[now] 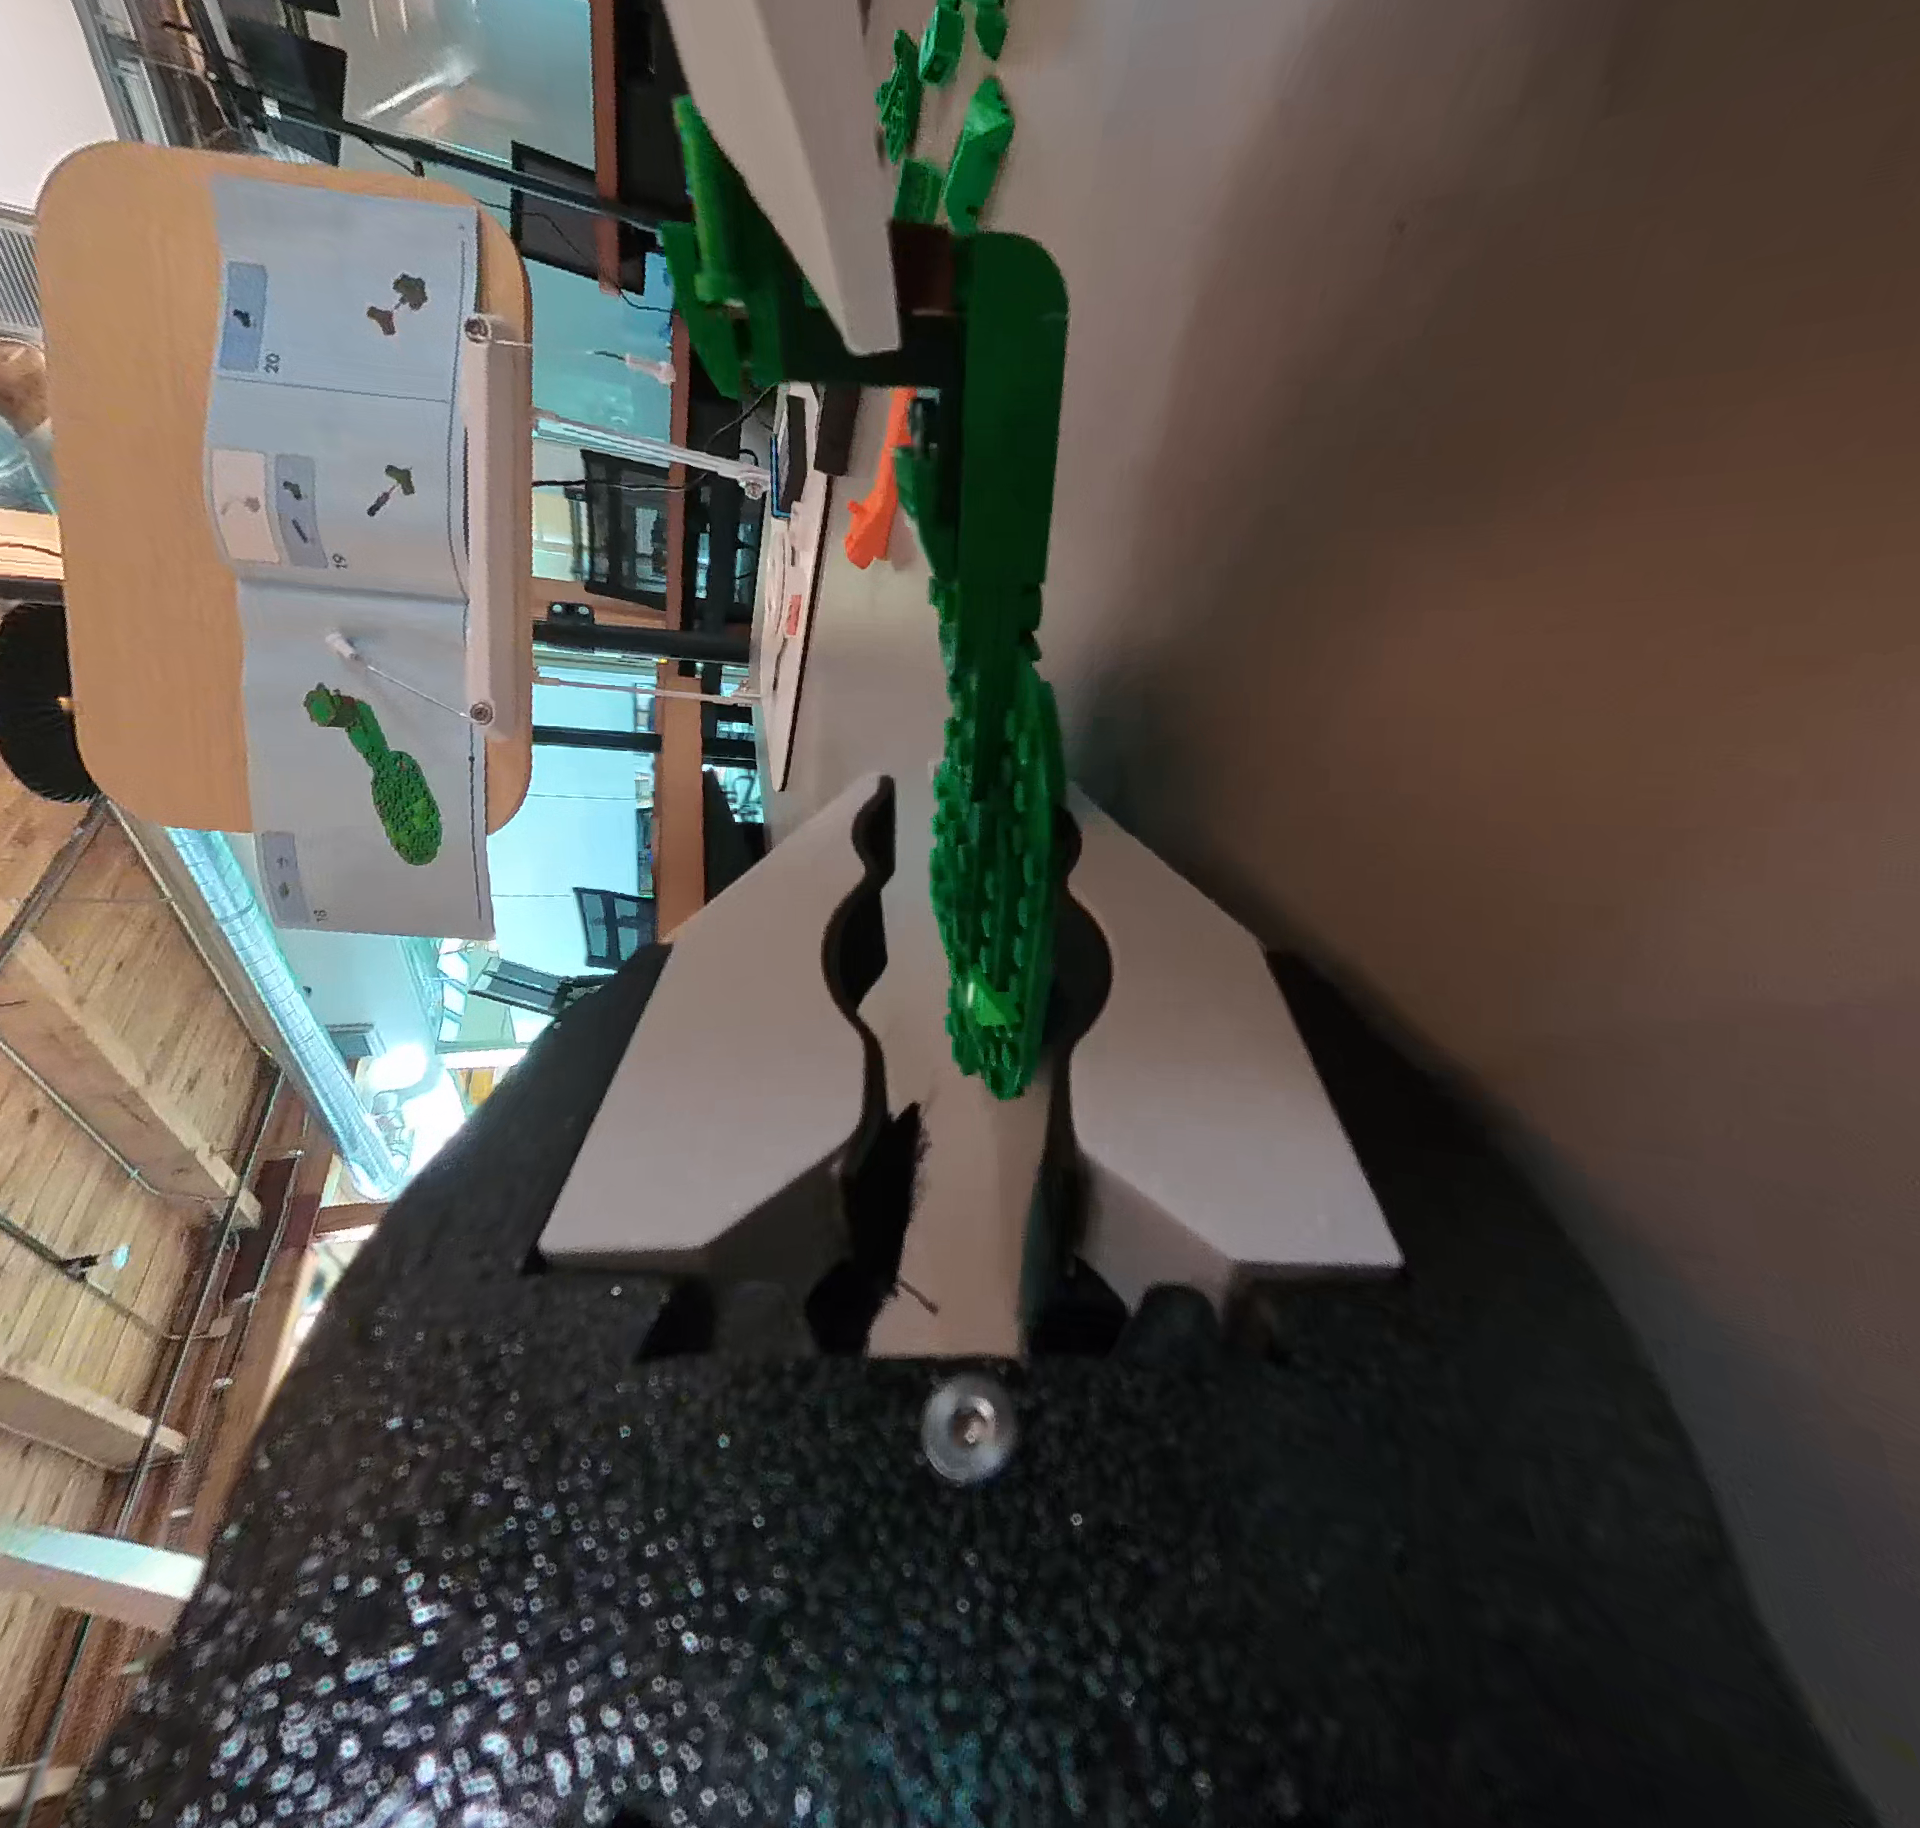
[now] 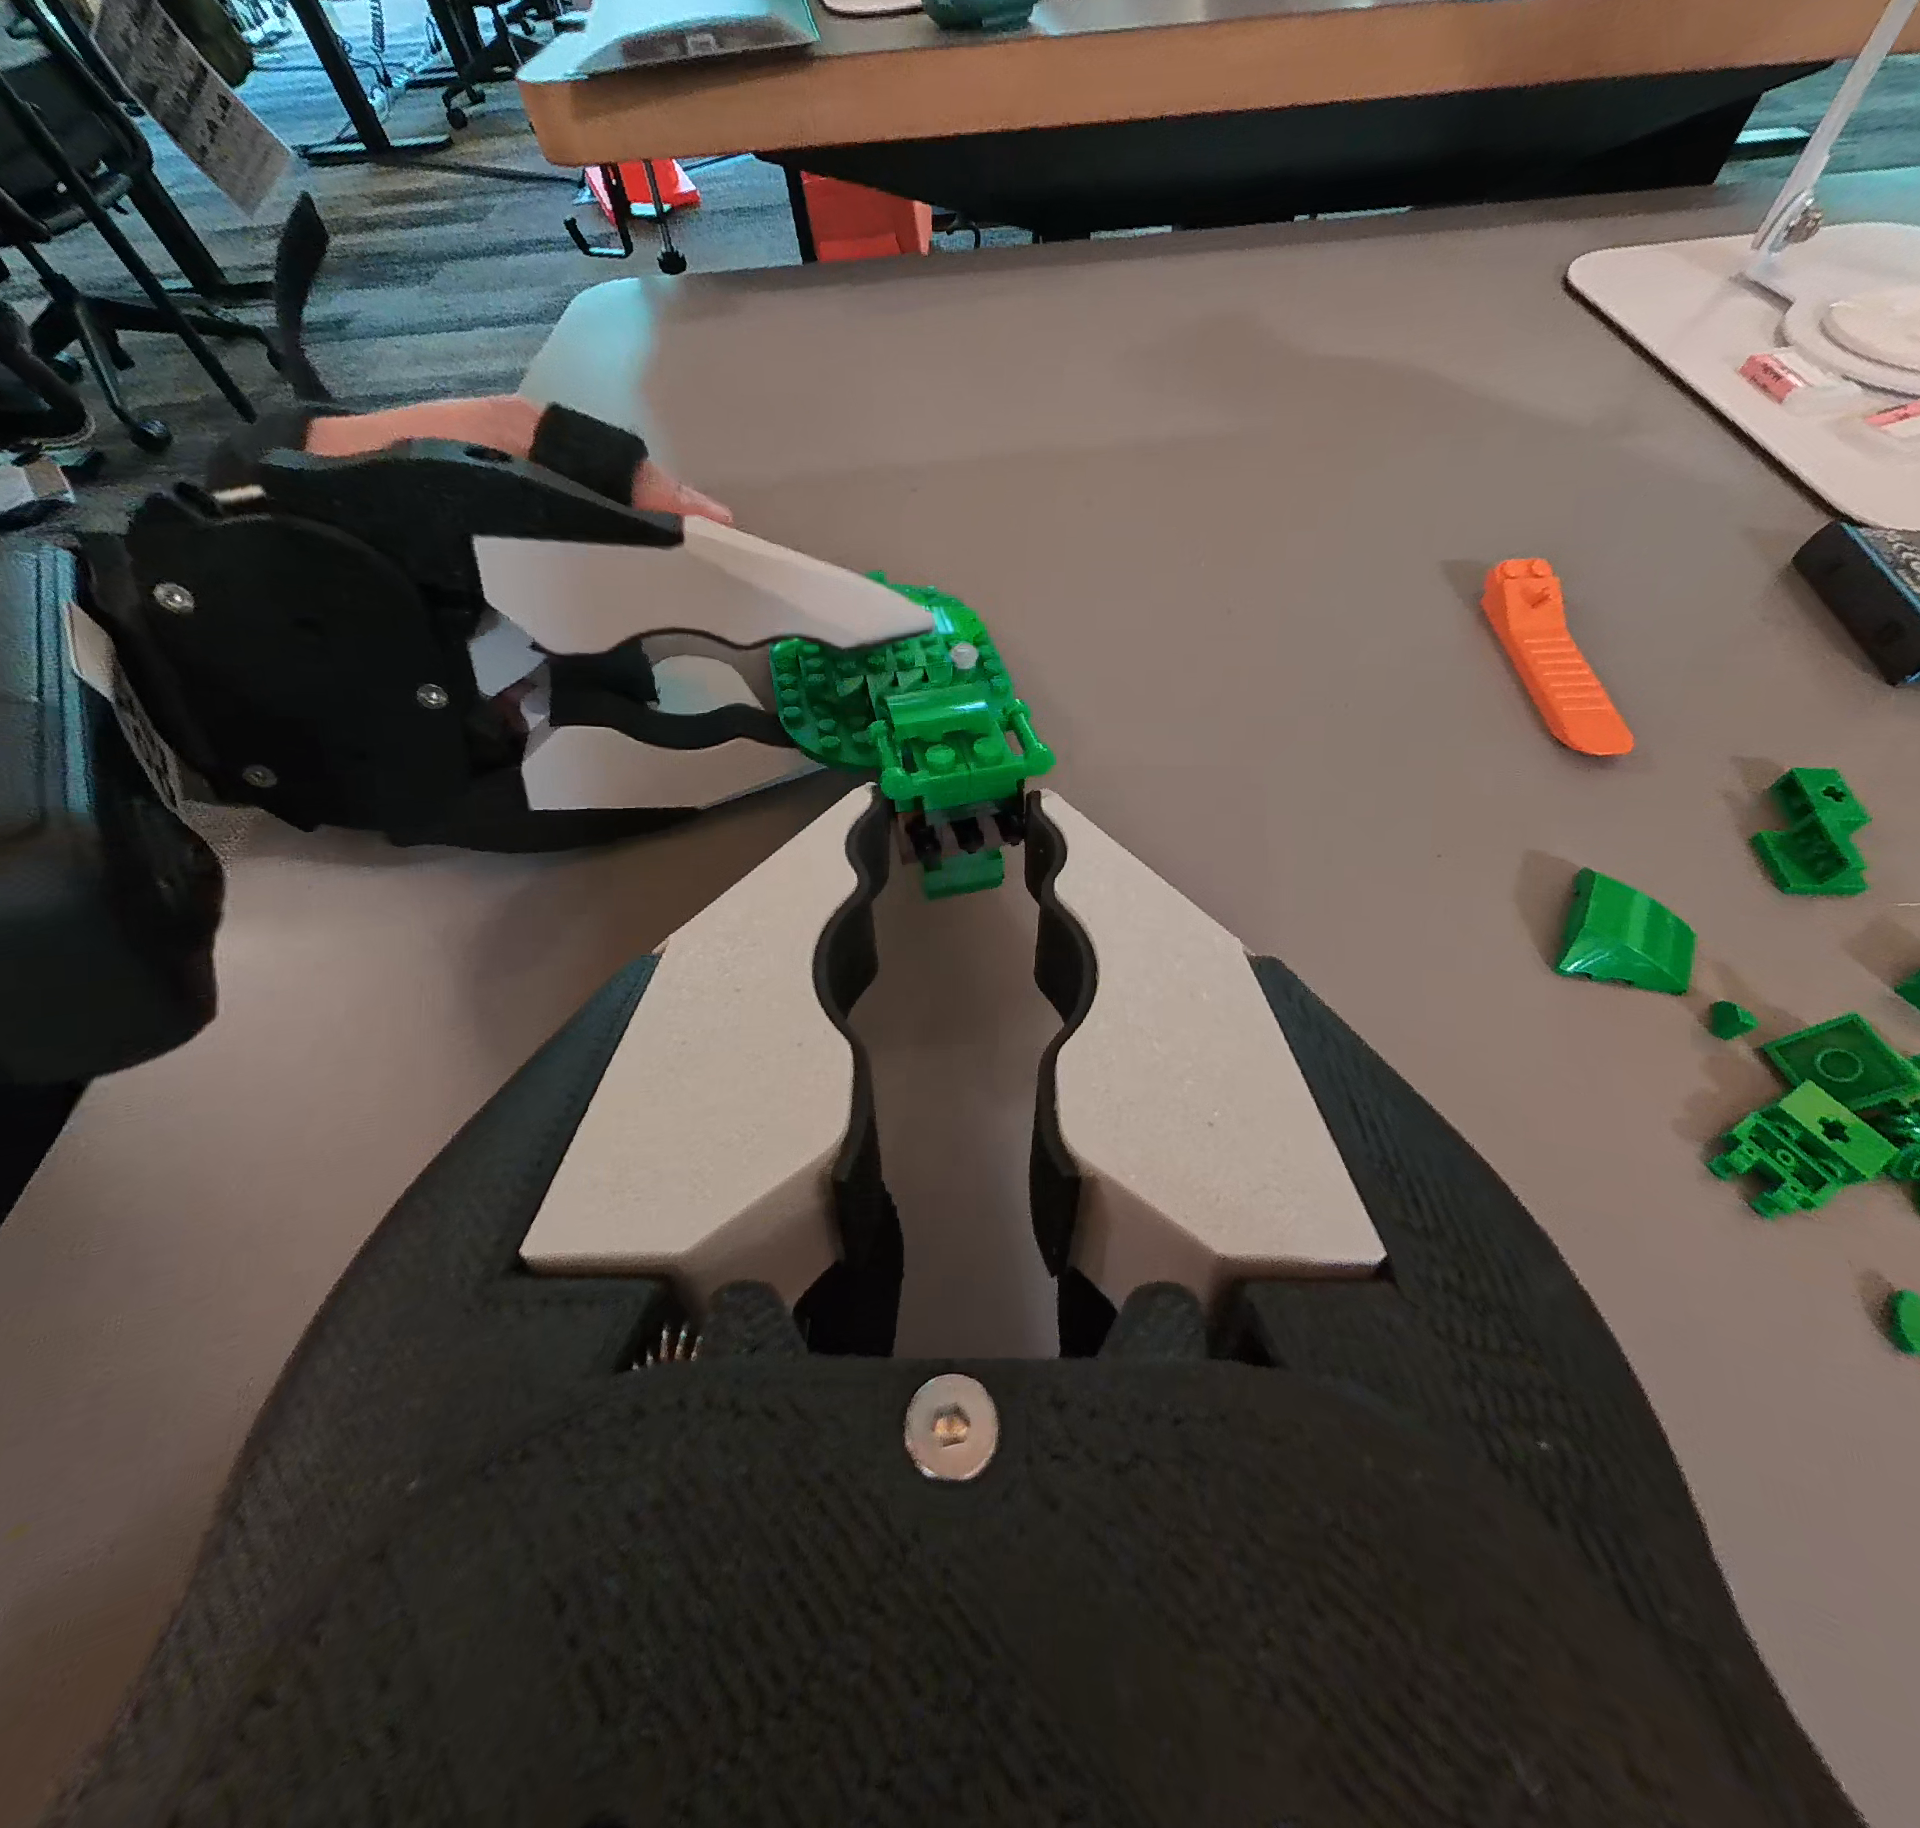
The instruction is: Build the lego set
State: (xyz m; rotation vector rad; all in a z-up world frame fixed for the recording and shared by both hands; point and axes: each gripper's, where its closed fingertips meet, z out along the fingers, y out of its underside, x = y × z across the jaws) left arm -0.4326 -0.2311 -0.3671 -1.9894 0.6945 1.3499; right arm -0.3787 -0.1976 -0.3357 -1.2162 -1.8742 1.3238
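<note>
- The left gripper has its two fingers closed on the rounded plate end of the green lego build; one finger lies over the studs and the other under the plate.
- In the left wrist view the same build sits between the near fingers, which press its two faces.
- The right gripper has its tips on both sides of the narrow end of the build, where small black and grey parts show; the fingers touch it or nearly touch it, with a wide gap behind the tips.
- The build is held just above the grey table, between the two grippers.
- An orange brick separator lies on the table to the right, well apart.
- Loose green pieces are scattered near the right edge.
- An open instruction booklet stands on a wooden stand behind the table.
</note>
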